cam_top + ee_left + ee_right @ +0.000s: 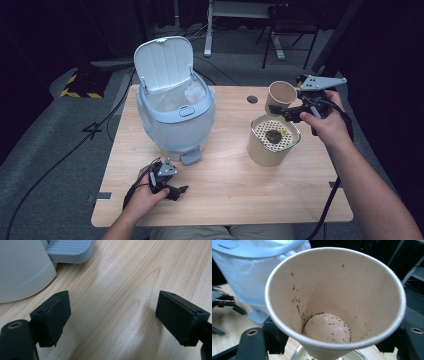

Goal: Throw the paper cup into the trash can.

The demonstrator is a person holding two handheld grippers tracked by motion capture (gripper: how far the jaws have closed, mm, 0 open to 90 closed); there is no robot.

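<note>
At the left of the high view, the left gripper (176, 190) rests on the table (225, 175) in front of the bin (175, 112), jaws spread and holding nothing. Its own view brings out what the high view cannot: bare wood grain between the wide-apart jaws, and the bin's grey pedal (68, 250) just beyond them. The bin stands with its lid (164, 62) tipped up and a white liner inside.

Further right, a tan canister (272, 140) has a perforated insert with a dark clump and a yellow bit on it. Above its far rim, the right gripper (280, 111) clamps a paper cup (281, 97), tilted toward the bin. The right gripper view looks straight into the cup (332, 305): dark specks cling to its wall and bottom, detail the high view is too distant to give.
</note>
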